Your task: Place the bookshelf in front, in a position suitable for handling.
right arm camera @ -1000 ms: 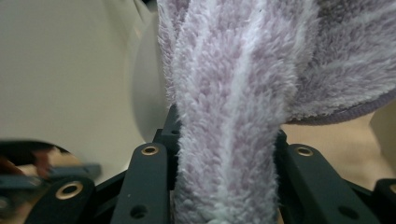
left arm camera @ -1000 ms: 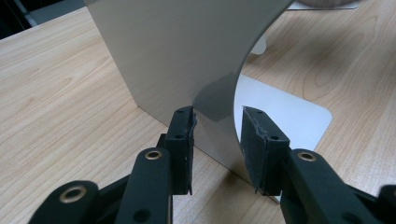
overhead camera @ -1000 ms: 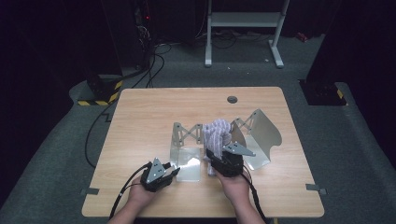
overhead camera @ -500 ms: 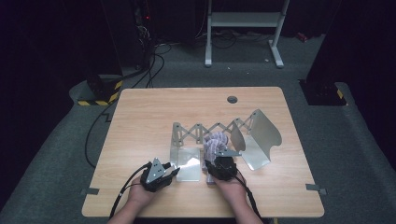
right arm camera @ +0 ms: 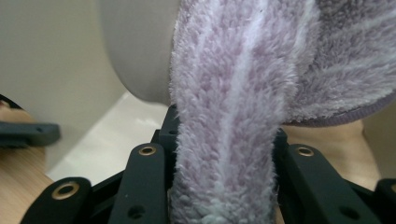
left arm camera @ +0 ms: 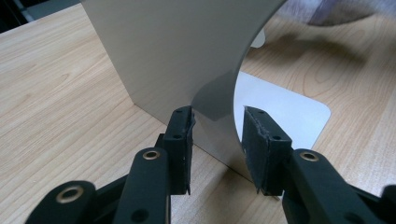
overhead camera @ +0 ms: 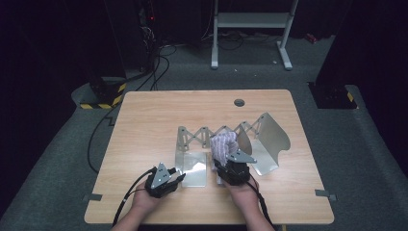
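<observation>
Pale wood tabletop (overhead camera: 154,125) at centre frame, w/ a round cable hole (overhead camera: 239,102) near its far edge and bits of tape on the near corners. Dark grey carpet all round; black cables at upper left, a yellow-black striped base left of the table, white stand legs (overhead camera: 250,29) at top centre. On the table sits a metal accordion rack (overhead camera: 226,139) w/ curved plates. Right gripper (overhead camera: 230,166), low centre, pinches a fluffy lilac towel (overhead camera: 223,144); in the right gripper view the cloth bulges up between both jaws, beside a plate. Left gripper (overhead camera: 179,175), lower left of centre, has its jaws spread astride the edge of the rack's left plate (left arm camera: 187,70); can't tell if the pads touch it.
</observation>
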`<state>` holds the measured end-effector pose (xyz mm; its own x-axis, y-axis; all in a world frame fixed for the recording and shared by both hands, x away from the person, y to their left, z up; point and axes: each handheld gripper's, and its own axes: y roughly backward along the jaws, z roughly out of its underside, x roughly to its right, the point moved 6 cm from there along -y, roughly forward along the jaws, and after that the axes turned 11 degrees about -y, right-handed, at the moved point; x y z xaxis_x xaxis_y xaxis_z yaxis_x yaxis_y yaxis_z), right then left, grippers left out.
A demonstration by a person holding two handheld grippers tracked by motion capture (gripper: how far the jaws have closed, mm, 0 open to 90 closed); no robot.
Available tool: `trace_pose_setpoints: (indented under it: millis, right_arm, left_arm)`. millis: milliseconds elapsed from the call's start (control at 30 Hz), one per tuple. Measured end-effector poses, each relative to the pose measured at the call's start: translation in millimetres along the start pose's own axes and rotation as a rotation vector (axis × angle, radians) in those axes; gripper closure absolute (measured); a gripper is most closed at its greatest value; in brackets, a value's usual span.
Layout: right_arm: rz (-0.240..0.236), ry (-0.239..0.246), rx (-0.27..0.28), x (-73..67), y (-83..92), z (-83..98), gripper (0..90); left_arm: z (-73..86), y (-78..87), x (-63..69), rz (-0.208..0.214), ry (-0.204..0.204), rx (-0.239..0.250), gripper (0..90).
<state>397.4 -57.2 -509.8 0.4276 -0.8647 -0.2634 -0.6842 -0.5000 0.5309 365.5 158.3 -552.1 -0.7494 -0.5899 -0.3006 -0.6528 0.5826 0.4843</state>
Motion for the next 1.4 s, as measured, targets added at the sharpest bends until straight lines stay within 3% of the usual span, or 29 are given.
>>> trace_pose_setpoints:
  millis: [300, 533, 700, 867, 967, 1133, 1400]
  right_arm:
    - [-0.053, 0.005, 0.151, -13.8, 36.2, -31.9, 64.0]
    - [-0.109, 0.031, 0.254, -32.7, 65.0, -50.3, 64.2]
    - [-0.179, 0.088, 0.254, -58.2, 69.2, -48.9, 64.4]
    - [-0.247, 0.146, 0.200, -82.7, 58.5, -36.2, 64.7]
    - [-0.224, 0.147, 0.138, -82.6, 41.2, -24.1, 64.8]
    - [-0.147, 0.145, 0.033, -67.6, 14.4, -3.5, 64.9]
    - [-0.025, 0.146, 0.032, -41.8, 6.4, 0.6, 65.0]
  left_arm:
    - [0.1, -0.1, -0.1, 0.002, -0.001, 0.001, 62.9]
    - [0.1, -0.5, -0.2, 0.004, 0.003, 0.001, 62.8]
    - [0.1, -0.5, 0.0, 0.006, 0.006, 0.001, 63.6]
    - [0.1, 0.0, 0.1, 0.008, 0.003, -0.001, 64.0]
    - [0.1, 0.2, 0.3, 0.007, 0.003, -0.001, 64.2]
    - [0.1, 0.5, 0.6, 0.007, 0.003, -0.002, 64.6]
    - [-4.9, -1.6, 9.6, 0.022, -0.022, 0.005, 66.4]
